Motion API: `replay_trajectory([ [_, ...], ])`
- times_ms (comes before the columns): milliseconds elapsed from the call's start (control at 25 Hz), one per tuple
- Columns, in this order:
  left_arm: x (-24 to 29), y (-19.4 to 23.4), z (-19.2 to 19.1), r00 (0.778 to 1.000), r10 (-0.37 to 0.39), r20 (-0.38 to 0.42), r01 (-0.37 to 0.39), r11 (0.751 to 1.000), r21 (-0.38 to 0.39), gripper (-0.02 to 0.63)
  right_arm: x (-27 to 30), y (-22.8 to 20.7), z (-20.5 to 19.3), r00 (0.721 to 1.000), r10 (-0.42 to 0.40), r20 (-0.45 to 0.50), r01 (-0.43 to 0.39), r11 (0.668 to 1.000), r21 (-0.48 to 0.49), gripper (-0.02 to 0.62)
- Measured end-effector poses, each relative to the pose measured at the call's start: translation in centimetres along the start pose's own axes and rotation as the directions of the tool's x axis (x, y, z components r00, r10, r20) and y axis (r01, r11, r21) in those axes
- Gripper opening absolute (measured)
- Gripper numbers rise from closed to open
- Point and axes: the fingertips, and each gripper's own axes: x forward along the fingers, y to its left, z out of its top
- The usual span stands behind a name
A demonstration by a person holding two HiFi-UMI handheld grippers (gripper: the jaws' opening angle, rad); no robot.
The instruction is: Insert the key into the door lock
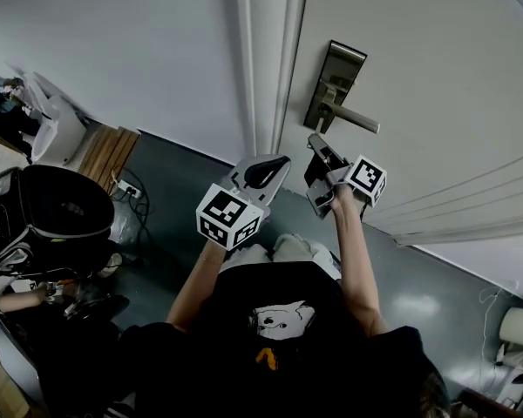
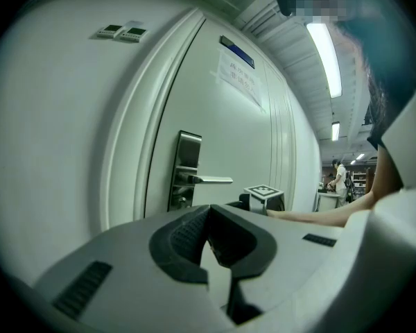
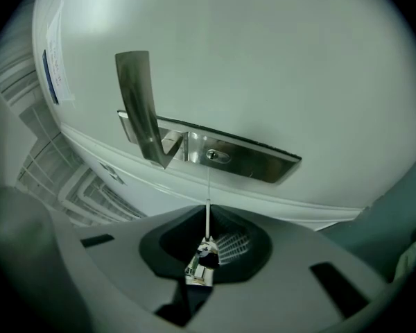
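- The white door point(image 1: 436, 68) fills the upper right of the head view, shut against its frame point(image 1: 266, 59)
- The left claw point(image 1: 263, 172) is held up in front of the frame, left of the lock; in the left gripper view its dark pads point(image 2: 187, 236) meet at the tip with nothing between them
- The right claw point(image 1: 317, 151) is raised just below the lock, apart from the door; its jaws are closed on the key
- The metal lock plate point(image 1: 335, 84) sits upright near the door's edge
- The lever handle point(image 1: 359, 120) sticks out from the plate, away from the frame
- The key point(image 3: 207, 217) is pinched by its head, with the thin blade pointing straight out of the jaws at the plate
- The keyhole point(image 3: 213, 156) lies just beyond the blade's tip, and the key is not yet in it
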Motion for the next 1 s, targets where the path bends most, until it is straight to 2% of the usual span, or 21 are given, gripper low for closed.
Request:
replay_trajectory([
  [240,1.1,0.0,-1.6,1.000,-0.022,-0.022,0.022,1.000,0.003,0.009,1.0,-0.9,1.1,1.000,0.009,0.007,-0.009,1.000,0.025,0.020],
  [400,1.8,0.0,-1.7,0.999,-0.031,-0.022,0.032,0.999,0.008,0.009,1.6,-0.9,1.7,0.999,0.041,0.012,-0.042,0.998,0.056,0.020],
  [720,2.7,0.2,-1.9,0.999,-0.031,-0.027,0.031,1.000,0.006,0.009,2.7,-1.3,2.1,0.998,0.058,-0.016,-0.056,0.992,0.111,0.020],
  [1000,2.7,0.3,-1.9,0.999,-0.027,-0.038,0.027,1.000,0.011,0.009,2.6,-0.7,2.3,0.993,0.116,-0.010,-0.113,0.978,0.174,0.020],
])
